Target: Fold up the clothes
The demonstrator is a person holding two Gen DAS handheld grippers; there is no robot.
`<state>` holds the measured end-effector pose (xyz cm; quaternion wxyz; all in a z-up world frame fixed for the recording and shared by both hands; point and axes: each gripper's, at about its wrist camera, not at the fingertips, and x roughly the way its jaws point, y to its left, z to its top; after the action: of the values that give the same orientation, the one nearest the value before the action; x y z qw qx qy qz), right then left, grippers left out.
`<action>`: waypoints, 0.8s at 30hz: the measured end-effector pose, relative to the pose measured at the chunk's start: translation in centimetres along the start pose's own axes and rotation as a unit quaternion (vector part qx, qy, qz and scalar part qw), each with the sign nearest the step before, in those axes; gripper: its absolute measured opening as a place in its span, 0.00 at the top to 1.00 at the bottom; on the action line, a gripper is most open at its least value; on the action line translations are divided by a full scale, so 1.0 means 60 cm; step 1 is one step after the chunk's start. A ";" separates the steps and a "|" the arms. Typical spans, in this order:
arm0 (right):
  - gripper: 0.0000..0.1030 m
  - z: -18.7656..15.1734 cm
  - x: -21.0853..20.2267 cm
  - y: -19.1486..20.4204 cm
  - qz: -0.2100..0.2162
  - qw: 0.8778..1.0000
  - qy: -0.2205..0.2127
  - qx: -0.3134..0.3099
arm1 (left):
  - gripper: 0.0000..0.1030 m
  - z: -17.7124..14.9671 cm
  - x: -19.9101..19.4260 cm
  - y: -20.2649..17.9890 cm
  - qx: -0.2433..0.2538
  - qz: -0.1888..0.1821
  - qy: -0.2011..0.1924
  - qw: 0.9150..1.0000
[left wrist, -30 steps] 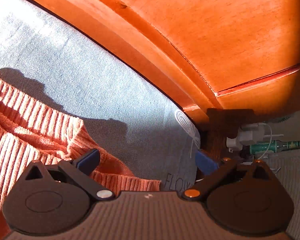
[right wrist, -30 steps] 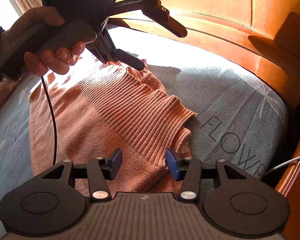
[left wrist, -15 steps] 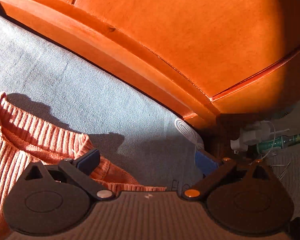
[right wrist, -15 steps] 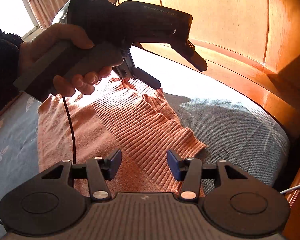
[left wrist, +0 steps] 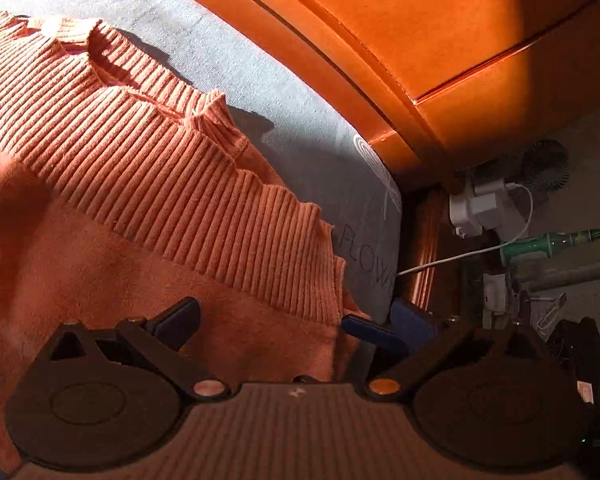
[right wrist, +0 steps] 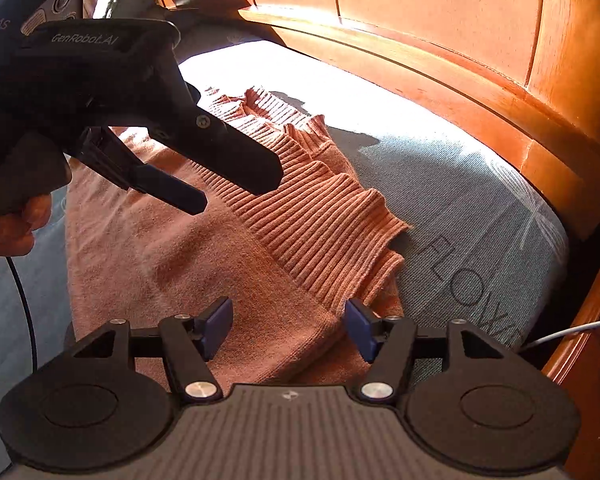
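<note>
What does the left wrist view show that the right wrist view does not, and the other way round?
Only the left wrist view shows the white charger, the green bottle and the small fan beside the bed. Only the right wrist view shows the left claw from outside, open above the cloth, and the hand holding it. Both show the orange sweater, the grey mattress and the wooden headboard.

Strong sunlight falls across a grey-blue mattress [right wrist: 480,208] printed with dark letters, casting hard shadows. A curved, glossy orange wooden headboard [right wrist: 440,28] rises at the far side. To the right, past the bed's edge, a white charger [left wrist: 480,208] with cable, a small fan [left wrist: 546,166] and a green bottle [left wrist: 548,242] sit in shade.
</note>
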<state>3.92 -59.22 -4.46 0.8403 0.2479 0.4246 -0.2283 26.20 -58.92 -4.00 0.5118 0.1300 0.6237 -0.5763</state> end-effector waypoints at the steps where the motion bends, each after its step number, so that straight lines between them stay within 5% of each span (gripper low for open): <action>1: 0.35 -0.002 0.004 0.001 -0.005 1.000 0.006 -0.004 | 0.03 -0.009 0.005 0.006 -0.003 0.001 -0.002 1.000; 9: 0.35 -0.009 -0.019 -0.015 -0.039 0.999 0.016 -0.005 | 0.02 -0.025 -0.050 0.025 -0.003 0.031 -0.033 0.999; 13: 0.35 0.009 -0.026 0.014 0.003 1.000 -0.002 -0.016 | 0.02 -0.039 -0.069 0.037 -0.022 0.024 -0.040 0.999; 18: 0.35 0.000 0.005 0.052 0.025 0.998 0.037 -0.047 | 0.02 -0.062 -0.035 0.060 -0.060 0.012 -0.041 0.997; 24: 0.34 -0.029 -0.015 0.049 -0.003 0.995 0.065 -0.073 | 0.02 -0.066 -0.036 0.008 -0.016 -0.064 -0.037 0.997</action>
<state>4.17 -55.75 -3.95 0.8263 0.1989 0.4944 -0.1823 25.59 -54.46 -3.35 0.4988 0.0596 0.6206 -0.6021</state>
